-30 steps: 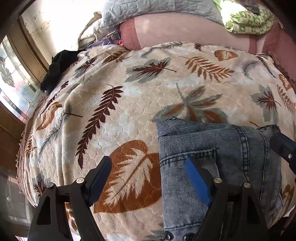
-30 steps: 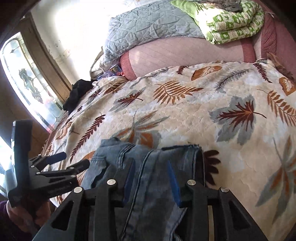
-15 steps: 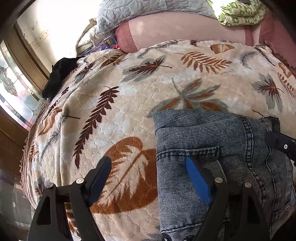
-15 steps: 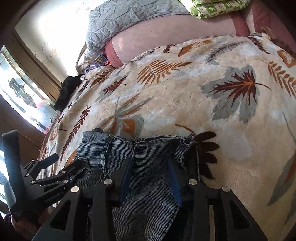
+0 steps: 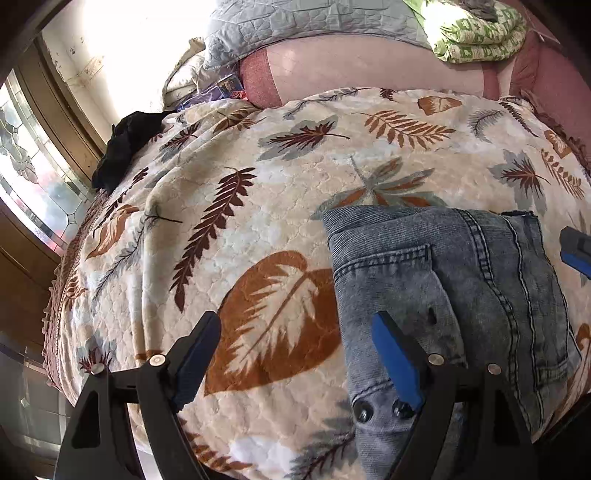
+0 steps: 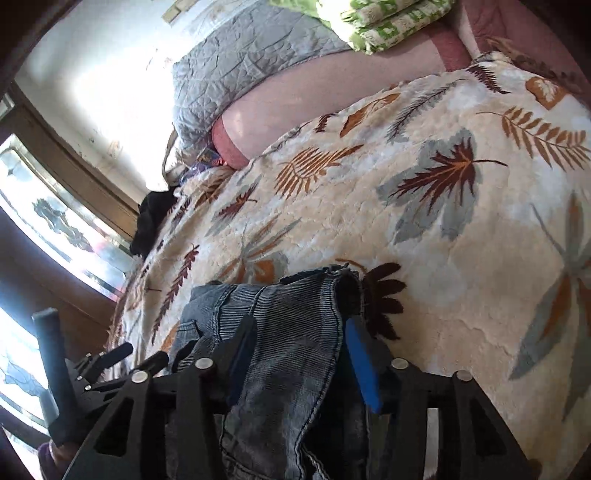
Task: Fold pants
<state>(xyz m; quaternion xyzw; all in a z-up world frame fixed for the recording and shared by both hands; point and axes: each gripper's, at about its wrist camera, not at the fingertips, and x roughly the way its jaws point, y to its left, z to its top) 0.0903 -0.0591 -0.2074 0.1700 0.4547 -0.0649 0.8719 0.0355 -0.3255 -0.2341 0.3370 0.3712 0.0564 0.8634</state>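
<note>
Folded blue denim pants (image 5: pixel 461 280) lie on a leaf-patterned blanket (image 5: pixel 258 206) near the bed's front edge. My left gripper (image 5: pixel 295 328) is open and holds nothing; one finger hangs over the blanket, the other over the pants' left edge. In the right wrist view the pants (image 6: pixel 288 314) run between the fingers of my right gripper (image 6: pixel 299 325). Its jaws are opening, the denim lies loose between them, and the blue pad stands just off the hem. The right gripper's tip (image 5: pixel 576 247) shows at the pants' right side, and the left gripper (image 6: pixel 110 362) appears at lower left.
A black garment (image 5: pixel 125 147) lies at the bed's left edge by a stained-glass window (image 5: pixel 29 177). A pink bolster (image 5: pixel 369 70), a grey quilt (image 5: pixel 314 22) and a green patterned blanket (image 5: pixel 476 37) are stacked at the far end. Bare blanket (image 6: pixel 443 258) stretches beyond the pants.
The right jaws have spread apart and let go of the denim fold, and that gripper rolled and dropped lower. The left gripper drew back a little, still open.
</note>
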